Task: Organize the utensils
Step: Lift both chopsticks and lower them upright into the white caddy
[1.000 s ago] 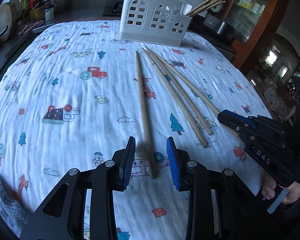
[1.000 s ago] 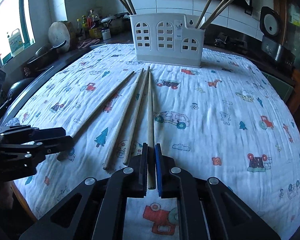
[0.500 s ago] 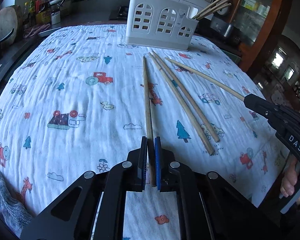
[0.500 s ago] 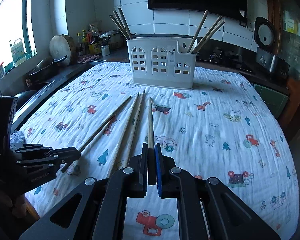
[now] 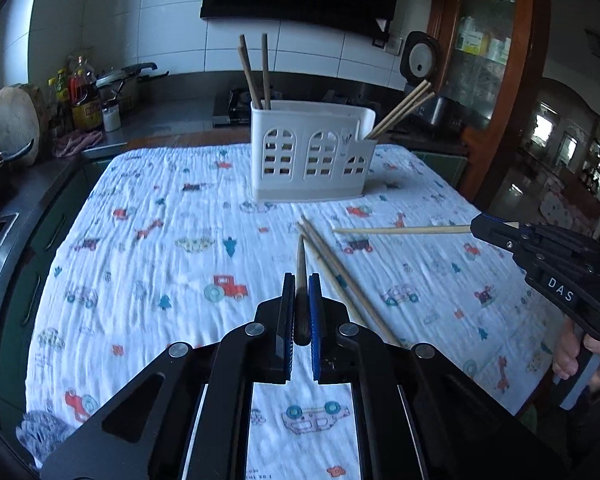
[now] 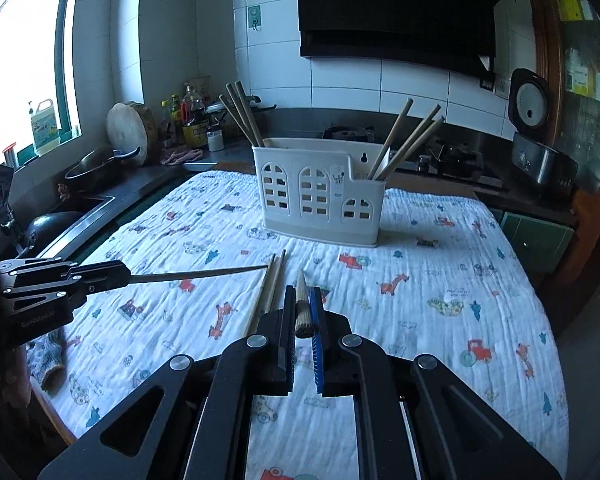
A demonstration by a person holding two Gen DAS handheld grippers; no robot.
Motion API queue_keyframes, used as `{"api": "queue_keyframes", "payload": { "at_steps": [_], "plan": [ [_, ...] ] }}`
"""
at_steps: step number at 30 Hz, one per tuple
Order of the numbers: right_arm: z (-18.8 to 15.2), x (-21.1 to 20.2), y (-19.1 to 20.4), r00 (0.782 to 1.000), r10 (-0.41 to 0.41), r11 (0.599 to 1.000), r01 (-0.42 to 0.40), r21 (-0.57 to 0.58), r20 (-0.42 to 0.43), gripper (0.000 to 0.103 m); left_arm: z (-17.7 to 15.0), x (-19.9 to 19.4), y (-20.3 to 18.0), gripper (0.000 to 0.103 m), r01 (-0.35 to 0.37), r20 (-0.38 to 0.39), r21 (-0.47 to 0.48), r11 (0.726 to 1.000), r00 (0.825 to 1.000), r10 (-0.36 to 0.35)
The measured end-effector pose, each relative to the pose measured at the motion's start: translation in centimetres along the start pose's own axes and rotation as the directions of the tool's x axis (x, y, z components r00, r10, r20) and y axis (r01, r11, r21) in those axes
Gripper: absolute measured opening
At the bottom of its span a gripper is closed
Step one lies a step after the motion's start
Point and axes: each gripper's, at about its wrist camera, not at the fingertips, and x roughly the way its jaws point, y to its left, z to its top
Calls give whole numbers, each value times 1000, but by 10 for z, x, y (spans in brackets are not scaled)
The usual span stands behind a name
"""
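- The left gripper (image 5: pixel 300 304) is clamped on one wooden chopstick (image 5: pixel 301 256), which points straight ahead from between its blue pads and is lifted off the cloth.
- The right gripper (image 6: pixel 303 312) is likewise clamped on its own chopstick (image 6: pixel 300 300), gripped near the thick end.
- Risk: each stick is pinched near one end only, so it could pivot or slip out when tilted upright over the holder.
- Risk: the two raised sticks point inward toward each other and could collide.
- Risk: a tip could strike the rim of the white utensil holder (image 6: pixel 320 196) and tip it.
- The holder stands ahead of both grippers, well apart, with chopsticks already in both end compartments.
- Two loose chopsticks (image 5: pixel 340 276) lie on the patterned cloth (image 5: pixel 140 264) just right of the left gripper, below it.
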Motion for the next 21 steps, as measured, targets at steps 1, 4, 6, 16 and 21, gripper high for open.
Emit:
{"api": "queue_keyframes", "payload": {
  "at_steps": [1, 4, 6, 16, 21],
  "plan": [
    [6, -1, -1, 1000, 1, 1000, -1, -5, 8, 7, 7, -1, 0, 5, 4, 16, 9, 1000, 1000, -4],
    [25, -1, -7, 1000, 13, 1000, -12, -13, 18, 7, 27, -1, -2, 5, 10, 38, 30, 999, 999, -12],
    [40, -2, -12, 999, 33, 999, -33, -18, 21, 7, 40, 2, -2, 5, 19, 47, 41, 999, 999, -21],
    [117, -12, -33, 996, 90, 994, -89, -59, 13, 7, 103, 7, -5, 5, 69, 64, 89, 994, 995, -75],
    [157, -18, -46, 996, 90, 993, -89, -73, 17, 7, 146, -14, -11, 5, 100, 146, 106, 989, 982, -115]
  ]
}}
